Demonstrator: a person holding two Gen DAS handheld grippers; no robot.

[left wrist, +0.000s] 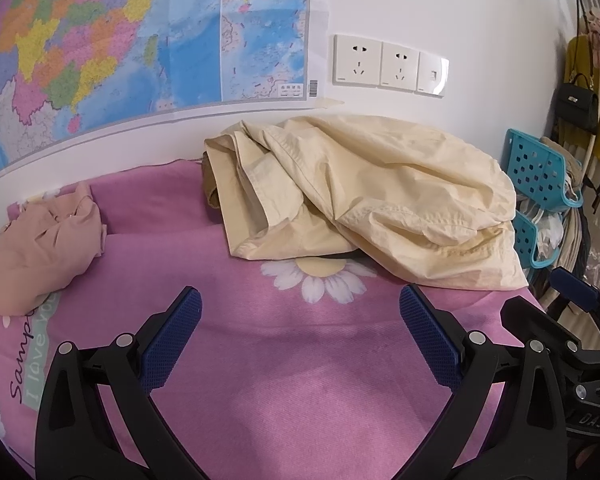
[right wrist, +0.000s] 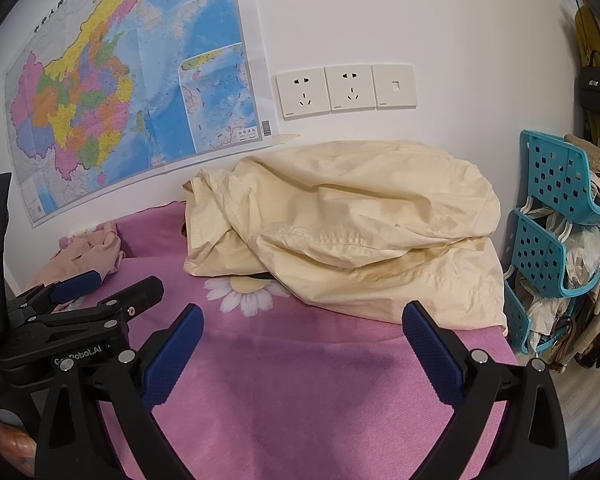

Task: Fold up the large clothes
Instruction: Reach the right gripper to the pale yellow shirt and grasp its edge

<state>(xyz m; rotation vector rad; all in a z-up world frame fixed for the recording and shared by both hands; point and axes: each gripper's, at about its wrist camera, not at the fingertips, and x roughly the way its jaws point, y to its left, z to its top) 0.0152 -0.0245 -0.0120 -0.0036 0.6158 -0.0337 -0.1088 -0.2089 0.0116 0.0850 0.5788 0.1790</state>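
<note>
A crumpled cream garment [left wrist: 364, 200] lay heaped at the bed's [left wrist: 300, 360] far edge; a pink garment [left wrist: 40, 248] sat near its left edge. The left hand-held gripper [left wrist: 300, 332] hovered, jaws spread.

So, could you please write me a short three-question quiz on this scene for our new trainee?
1. True or false: the left tongs grip the cream garment.
2. Which lies nearer the wall map? A) pink garment B) blue baskets
3. Fill in: the right tongs are ____.

Key: 1 false; 2 A; 3 open.
</note>
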